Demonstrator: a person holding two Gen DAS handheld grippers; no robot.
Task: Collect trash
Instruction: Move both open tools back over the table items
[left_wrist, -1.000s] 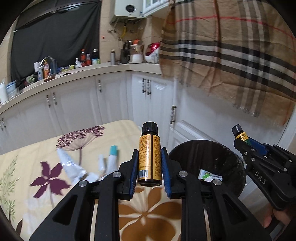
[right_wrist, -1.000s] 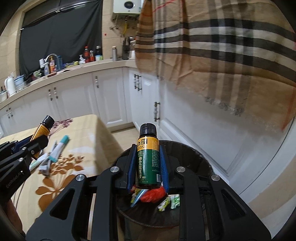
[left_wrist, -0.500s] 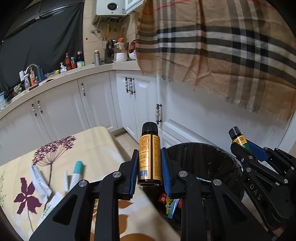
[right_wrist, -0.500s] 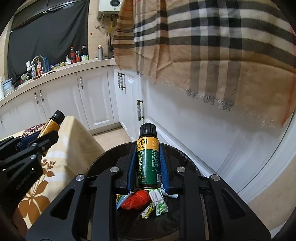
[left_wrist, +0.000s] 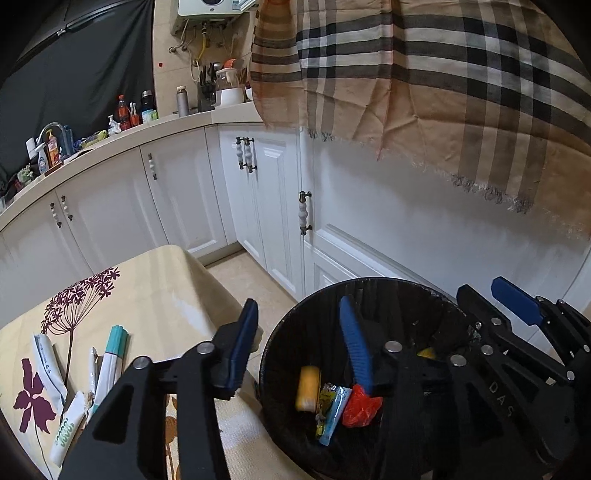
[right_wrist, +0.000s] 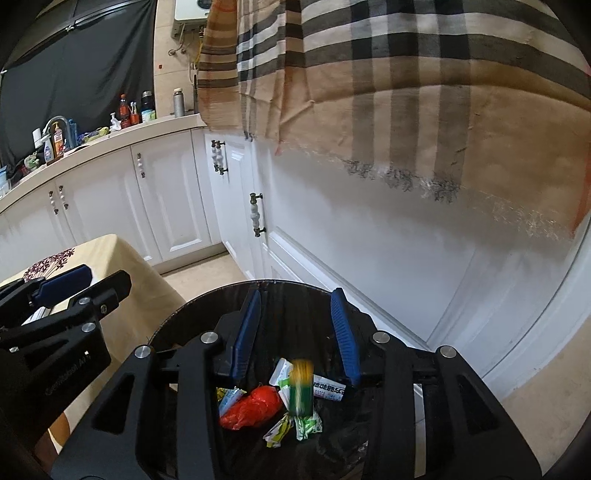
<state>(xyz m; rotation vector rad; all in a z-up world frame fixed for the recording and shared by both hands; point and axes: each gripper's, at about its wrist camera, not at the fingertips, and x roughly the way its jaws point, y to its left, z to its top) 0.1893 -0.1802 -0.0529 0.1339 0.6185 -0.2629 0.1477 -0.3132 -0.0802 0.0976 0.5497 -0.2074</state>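
My left gripper (left_wrist: 298, 347) hangs over the black trash bin (left_wrist: 369, 286), its jaws opening with nothing between them. The orange-labelled bottle (left_wrist: 308, 387) lies inside the bin beside a red wrapper (left_wrist: 360, 406). Over the same bin (right_wrist: 258, 285) my right gripper (right_wrist: 295, 328) has its jaws opening too. The green-labelled bottle (right_wrist: 301, 387) shows as a blur below them, free of the pads, dropping onto the wrappers. Each gripper shows in the other's view: the right gripper (left_wrist: 487, 297) at the right edge, the left gripper (right_wrist: 90, 284) at the left.
A table with a floral cloth (left_wrist: 155, 288) stands left of the bin, with several tubes (left_wrist: 48, 362) and a teal-capped pen (left_wrist: 112, 354) on it. White cabinets (left_wrist: 266, 206) run behind, and a plaid cloth (left_wrist: 424, 81) hangs above. Bottles crowd the counter (left_wrist: 129, 110).
Both grippers moved right and down over the bin and opened. The orange bottle left the left jaws and lies in the bin; the green bottle left the right jaws and is falling.
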